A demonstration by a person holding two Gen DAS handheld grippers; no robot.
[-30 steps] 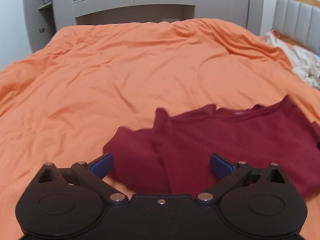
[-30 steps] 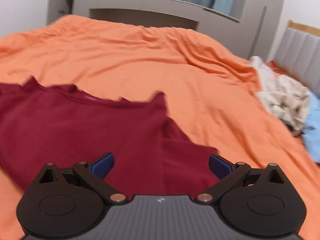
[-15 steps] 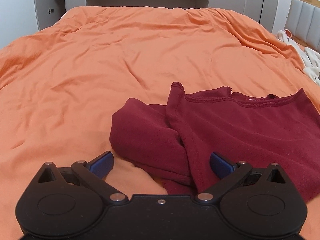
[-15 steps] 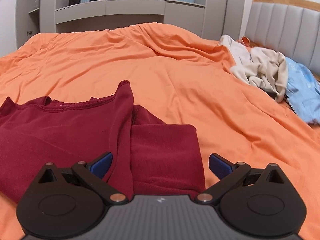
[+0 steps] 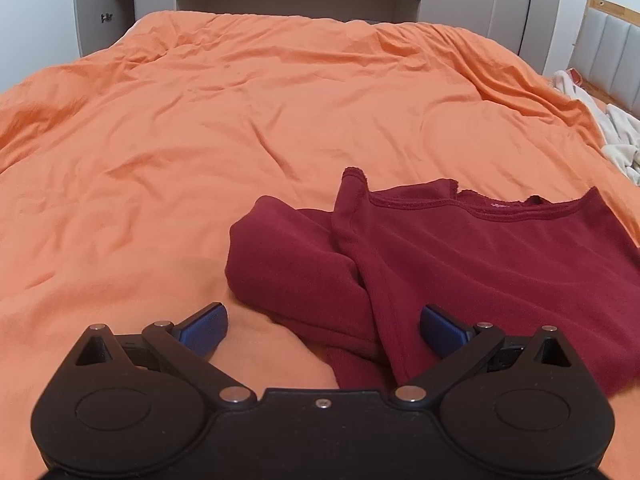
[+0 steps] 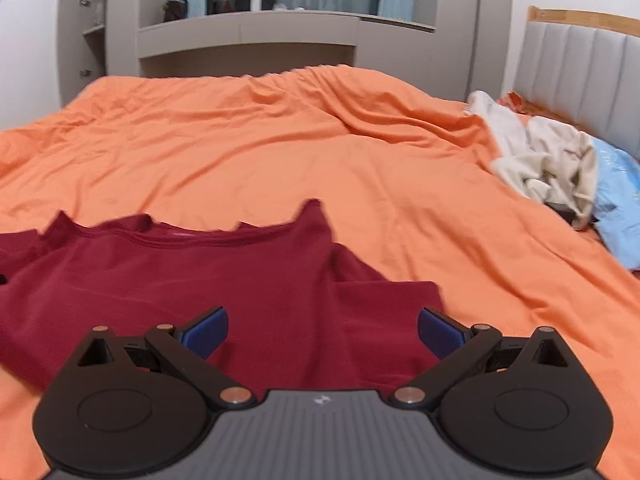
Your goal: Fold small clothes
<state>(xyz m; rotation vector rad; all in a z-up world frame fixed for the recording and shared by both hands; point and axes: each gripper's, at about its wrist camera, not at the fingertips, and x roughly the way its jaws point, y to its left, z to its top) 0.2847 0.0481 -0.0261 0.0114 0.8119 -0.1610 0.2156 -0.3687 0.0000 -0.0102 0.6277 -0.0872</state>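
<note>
A big bed [image 5: 200, 128] with an orange cover [image 6: 280, 148] is filling most of both views. A grey wall of shelves [image 6: 248, 36] is standing past its far edge, and a padded headboard [image 6: 580, 64] is standing along its right edge.

A dark red shirt [image 5: 460, 264] is lying flat on the cover near the front edge of the bed, with its neck hole pointing to the far edge. Its left sleeve [image 5: 288, 264] is lying folded up in a lump beside the body. Its right sleeve [image 6: 384, 312] is lying folded too.

A pile of cream clothes [image 6: 548, 160] and a light blue one [image 6: 616, 208] are sitting by the right edge, well apart from the shirt.

The left gripper [image 5: 323, 330] is hanging over the left sleeve with its jaws wide apart, holding nothing. The right gripper [image 6: 322, 330] is hanging over the right side of the shirt, and its jaws are wide apart and holding nothing too.
</note>
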